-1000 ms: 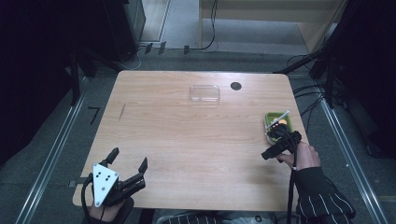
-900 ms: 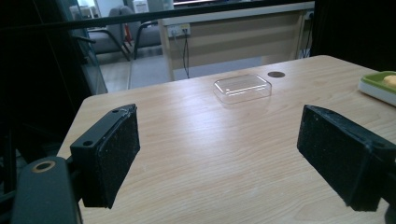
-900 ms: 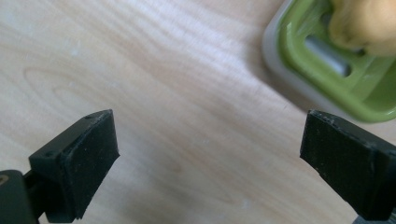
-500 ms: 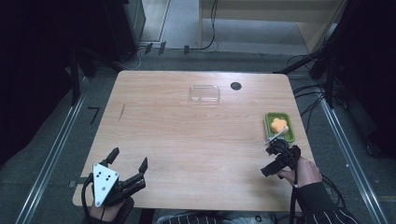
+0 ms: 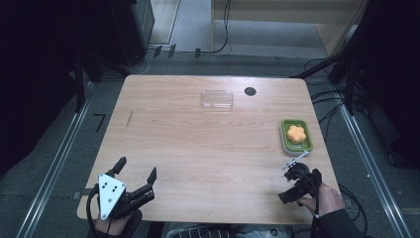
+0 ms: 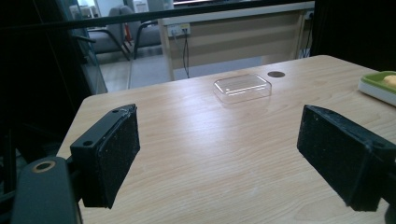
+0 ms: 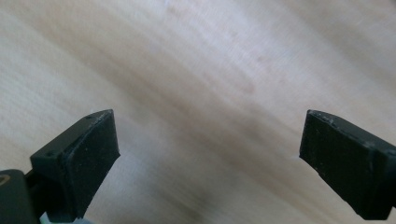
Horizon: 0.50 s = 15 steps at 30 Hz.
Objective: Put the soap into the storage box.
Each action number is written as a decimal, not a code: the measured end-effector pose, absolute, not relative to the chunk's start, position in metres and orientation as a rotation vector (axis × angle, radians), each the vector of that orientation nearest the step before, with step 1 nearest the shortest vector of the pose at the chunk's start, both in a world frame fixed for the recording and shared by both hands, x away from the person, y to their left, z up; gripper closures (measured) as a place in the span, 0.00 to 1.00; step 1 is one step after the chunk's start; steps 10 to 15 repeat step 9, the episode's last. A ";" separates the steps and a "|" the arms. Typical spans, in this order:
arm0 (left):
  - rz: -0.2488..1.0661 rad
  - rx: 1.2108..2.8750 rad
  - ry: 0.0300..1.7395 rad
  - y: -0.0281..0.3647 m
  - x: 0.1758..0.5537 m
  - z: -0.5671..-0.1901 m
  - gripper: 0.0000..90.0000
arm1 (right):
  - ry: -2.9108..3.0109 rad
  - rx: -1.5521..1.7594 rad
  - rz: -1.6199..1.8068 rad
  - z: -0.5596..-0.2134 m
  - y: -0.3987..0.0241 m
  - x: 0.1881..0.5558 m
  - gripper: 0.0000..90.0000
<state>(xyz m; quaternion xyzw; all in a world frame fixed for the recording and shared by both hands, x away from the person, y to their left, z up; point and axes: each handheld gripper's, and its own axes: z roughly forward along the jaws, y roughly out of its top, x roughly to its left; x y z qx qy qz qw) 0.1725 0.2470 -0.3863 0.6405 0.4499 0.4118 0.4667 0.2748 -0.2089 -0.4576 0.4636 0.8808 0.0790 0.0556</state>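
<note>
An orange flower-shaped piece point(image 5: 296, 134) lies in a small green dish point(image 5: 285, 140) near the table's right edge. The dish's corner point(image 6: 376, 87) also appears at the far right of the left gripper view. My right gripper point(image 5: 293, 185) is below the dish, near the front edge, tilted down at the wood. In the right gripper view it point(image 7: 210, 154) is open, with bare wood between its jaws. My left gripper point(image 5: 136, 167) rests at the front left corner. It point(image 6: 219, 140) is open, holds nothing and points across the table.
A clear plastic box point(image 5: 217, 98) sits at the back middle of the wooden table point(image 5: 198, 148), with a black round disc point(image 5: 250, 91) to its right. Both the box point(image 6: 243, 87) and the disc point(image 6: 276, 74) appear far ahead in the left gripper view. Dark floor and cables surround the table.
My right gripper has drawn back from over the green dish toward the front edge, uncovering the orange piece in the dish. The left gripper has not moved.
</note>
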 end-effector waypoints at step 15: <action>1.016 1.580 1.102 0.246 0.174 -0.386 0.15 | 2.686 1.396 0.244 -0.460 -0.211 0.275 0.05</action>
